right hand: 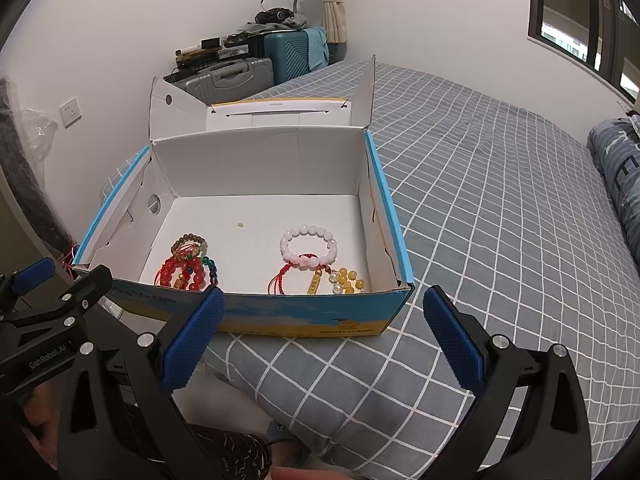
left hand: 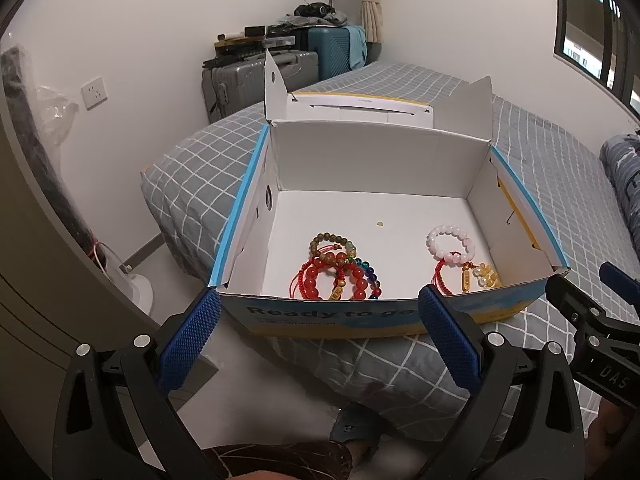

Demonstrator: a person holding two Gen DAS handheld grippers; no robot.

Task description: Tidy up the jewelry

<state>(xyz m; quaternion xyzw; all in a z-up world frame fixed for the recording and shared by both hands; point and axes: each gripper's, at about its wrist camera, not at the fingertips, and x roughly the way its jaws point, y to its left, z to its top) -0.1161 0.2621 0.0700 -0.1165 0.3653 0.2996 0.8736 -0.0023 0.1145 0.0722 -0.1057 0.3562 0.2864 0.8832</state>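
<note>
We hold our left gripper [left hand: 320, 300] and right gripper [right hand: 324, 300] spread wide and empty before the cardboard box [right hand: 312, 316] of beaded bracelets [right hand: 308, 246].

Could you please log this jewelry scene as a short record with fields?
container: open cardboard box on the bed, lid flaps up
left pile: red, brown and multicolour bead bracelets, overlapping
right group: pale pink bead bracelet, red cord bracelet, yellow beads
loose bit: small yellowish speck on the box floor
left gripper: jaws open, empty, before the box
right gripper: jaws open, empty
</note>
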